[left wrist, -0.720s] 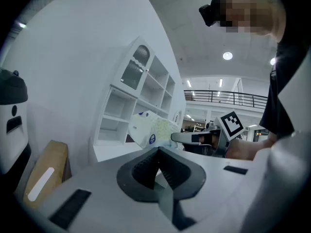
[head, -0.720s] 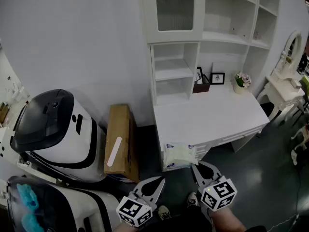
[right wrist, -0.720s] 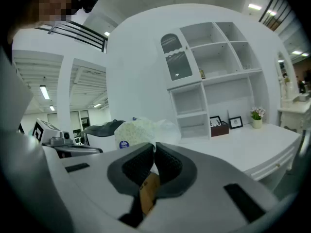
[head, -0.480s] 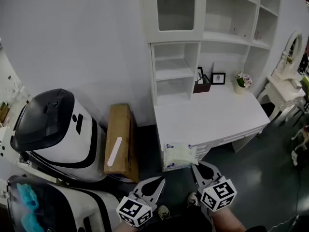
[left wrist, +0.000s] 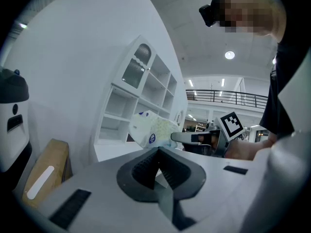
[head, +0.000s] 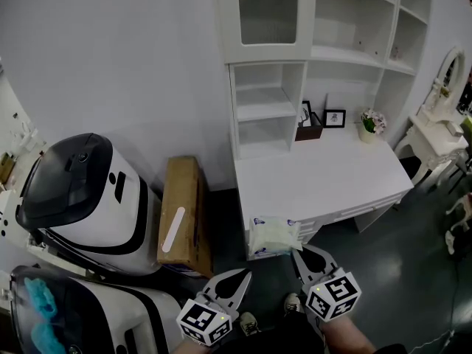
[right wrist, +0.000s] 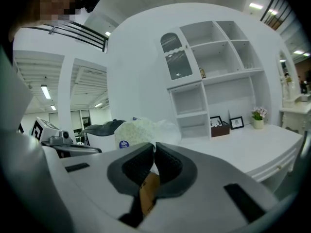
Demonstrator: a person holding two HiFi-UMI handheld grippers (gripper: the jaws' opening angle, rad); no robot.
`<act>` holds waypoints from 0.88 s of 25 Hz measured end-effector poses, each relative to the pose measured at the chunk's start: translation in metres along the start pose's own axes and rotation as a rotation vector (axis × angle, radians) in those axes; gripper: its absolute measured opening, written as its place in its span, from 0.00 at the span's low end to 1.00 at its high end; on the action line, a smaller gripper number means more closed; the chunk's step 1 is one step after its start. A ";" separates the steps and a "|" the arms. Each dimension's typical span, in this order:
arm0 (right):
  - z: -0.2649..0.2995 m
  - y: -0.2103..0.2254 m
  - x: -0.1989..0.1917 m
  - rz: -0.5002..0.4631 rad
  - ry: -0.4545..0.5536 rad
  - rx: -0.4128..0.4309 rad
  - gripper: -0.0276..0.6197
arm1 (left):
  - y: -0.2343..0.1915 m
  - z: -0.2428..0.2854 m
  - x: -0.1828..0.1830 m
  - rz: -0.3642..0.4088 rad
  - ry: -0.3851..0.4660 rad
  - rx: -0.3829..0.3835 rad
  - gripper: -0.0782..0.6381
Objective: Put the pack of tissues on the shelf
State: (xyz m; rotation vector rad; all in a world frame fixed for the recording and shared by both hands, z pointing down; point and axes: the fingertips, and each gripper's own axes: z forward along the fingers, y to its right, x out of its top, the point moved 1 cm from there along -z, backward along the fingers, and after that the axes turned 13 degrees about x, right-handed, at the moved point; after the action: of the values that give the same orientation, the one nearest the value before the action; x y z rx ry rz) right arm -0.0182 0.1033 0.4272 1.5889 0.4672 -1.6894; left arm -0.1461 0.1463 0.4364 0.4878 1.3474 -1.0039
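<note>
The pack of tissues is a pale, crinkled plastic bundle with blue marks, hanging by the front left corner of the white desk. My right gripper is shut on the pack's near edge; in the right gripper view the pack bulges just past the closed tips. Lower left of it, my left gripper is shut and holds nothing. In the left gripper view the pack hangs beyond my tips. The white shelf unit stands at the desk's back.
A tall cardboard box leans left of the desk, beside a white and black machine. Picture frames, a brown box and a flower pot stand at the desk's back. A white vanity table stands far right.
</note>
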 end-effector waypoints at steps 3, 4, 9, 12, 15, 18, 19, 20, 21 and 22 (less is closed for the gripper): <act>-0.001 0.005 0.001 0.003 -0.004 0.007 0.05 | 0.003 0.004 0.000 -0.002 -0.003 0.006 0.11; -0.002 0.006 0.002 0.004 -0.005 0.010 0.05 | 0.005 0.005 0.001 -0.003 -0.004 0.008 0.11; -0.004 0.019 0.007 0.010 -0.014 0.027 0.05 | 0.013 0.016 0.006 -0.005 -0.001 0.023 0.11; -0.005 0.028 0.011 0.008 -0.015 0.038 0.05 | 0.018 0.024 0.008 -0.008 0.002 0.032 0.11; -0.006 0.038 0.013 0.006 -0.021 0.052 0.05 | 0.024 0.034 0.009 -0.007 0.000 0.037 0.11; -0.007 0.048 0.014 0.009 -0.030 0.064 0.05 | 0.032 0.042 0.009 -0.008 -0.006 0.042 0.11; -0.008 0.052 0.015 0.010 -0.032 0.069 0.05 | 0.034 0.045 0.009 -0.009 -0.007 0.047 0.11; -0.008 0.056 0.016 0.011 -0.032 0.074 0.05 | 0.035 0.049 0.009 -0.009 -0.008 0.052 0.11; -0.008 0.060 0.016 0.011 -0.032 0.079 0.05 | 0.036 0.052 0.009 -0.011 -0.009 0.058 0.11; -0.008 0.064 0.017 0.012 -0.032 0.084 0.05 | 0.037 0.056 0.009 -0.013 -0.009 0.064 0.11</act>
State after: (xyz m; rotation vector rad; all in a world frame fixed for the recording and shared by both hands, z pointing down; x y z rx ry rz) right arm 0.0343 0.0628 0.4245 1.6187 0.3751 -1.7428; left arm -0.0851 0.1184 0.4307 0.5225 1.3148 -1.0608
